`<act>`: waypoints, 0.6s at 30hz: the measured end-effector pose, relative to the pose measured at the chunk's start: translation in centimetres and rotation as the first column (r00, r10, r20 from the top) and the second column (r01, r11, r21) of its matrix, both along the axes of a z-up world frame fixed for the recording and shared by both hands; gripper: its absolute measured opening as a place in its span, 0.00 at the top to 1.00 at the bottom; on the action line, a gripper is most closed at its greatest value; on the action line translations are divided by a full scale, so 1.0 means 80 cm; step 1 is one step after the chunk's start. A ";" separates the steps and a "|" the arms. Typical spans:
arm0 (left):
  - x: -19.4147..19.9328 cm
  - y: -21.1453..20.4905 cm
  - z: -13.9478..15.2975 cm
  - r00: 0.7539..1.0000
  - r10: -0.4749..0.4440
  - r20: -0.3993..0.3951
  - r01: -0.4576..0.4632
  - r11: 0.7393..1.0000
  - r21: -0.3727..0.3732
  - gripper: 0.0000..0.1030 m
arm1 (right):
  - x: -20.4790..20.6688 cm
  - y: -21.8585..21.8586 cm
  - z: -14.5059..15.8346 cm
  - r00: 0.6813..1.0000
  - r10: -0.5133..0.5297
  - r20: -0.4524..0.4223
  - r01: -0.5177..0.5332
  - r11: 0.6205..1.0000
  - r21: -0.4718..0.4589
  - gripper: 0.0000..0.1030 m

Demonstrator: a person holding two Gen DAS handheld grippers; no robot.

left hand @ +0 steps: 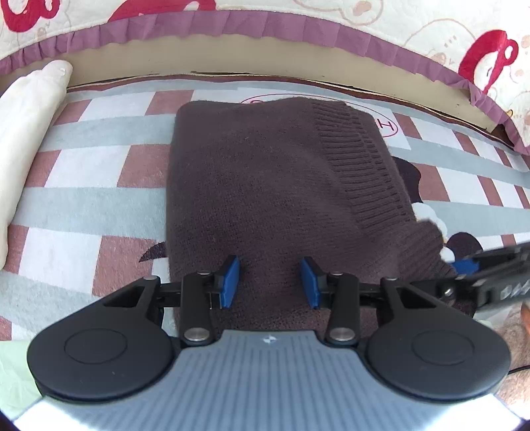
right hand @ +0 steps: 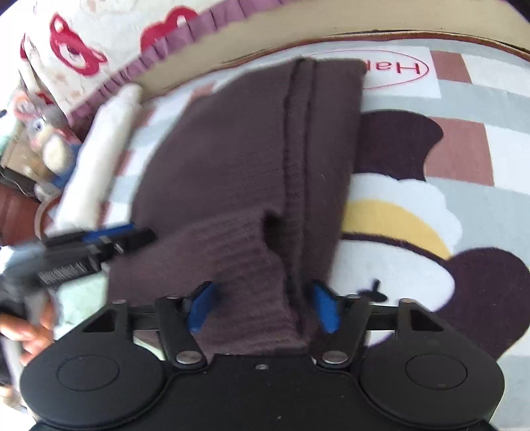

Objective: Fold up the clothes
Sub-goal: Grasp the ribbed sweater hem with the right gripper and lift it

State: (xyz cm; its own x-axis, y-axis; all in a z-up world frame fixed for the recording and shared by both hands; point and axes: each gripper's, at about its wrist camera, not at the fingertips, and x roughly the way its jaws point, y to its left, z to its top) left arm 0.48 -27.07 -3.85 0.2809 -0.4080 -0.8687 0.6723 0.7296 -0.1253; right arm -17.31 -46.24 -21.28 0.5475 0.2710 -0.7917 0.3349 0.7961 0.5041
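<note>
A checked rug (left hand: 82, 199) lies beside a bed (left hand: 397, 20); on it rests a brown sweater (left hand: 258, 185), folded into a rectangle. Both tools, left (left hand: 271, 281) and right (right hand: 265, 306), gape open over its near edge, gripping nothing. A shallow pinch might catch one layer only and drag the fold apart.

A patterned rug (left hand: 99, 205) in grey, white and pink blocks, with a cartoon print at its right, carries everything. A folded dark brown sweater (left hand: 258, 185) lies flat at its middle. A rolled white cloth (left hand: 29, 126) lies along its left edge. Its far edge meets a beige base under a purple-frilled bedspread (left hand: 265, 30).
</note>
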 end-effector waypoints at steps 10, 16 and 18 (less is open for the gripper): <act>0.004 0.003 -0.004 1.000 0.005 -0.018 -0.005 1.000 -0.005 0.61 | -0.016 -0.014 0.016 0.993 -0.003 0.122 -0.017 0.986 0.163 0.83; 0.004 0.013 0.000 0.999 0.031 0.029 -0.030 0.999 -0.009 0.61 | 0.005 -0.014 -0.012 0.999 -0.032 0.044 0.024 0.985 0.171 0.45; 0.005 0.016 0.006 0.999 0.026 0.046 -0.024 0.999 -0.031 0.61 | 0.010 0.000 -0.009 0.999 0.017 0.050 -0.022 0.994 0.106 0.81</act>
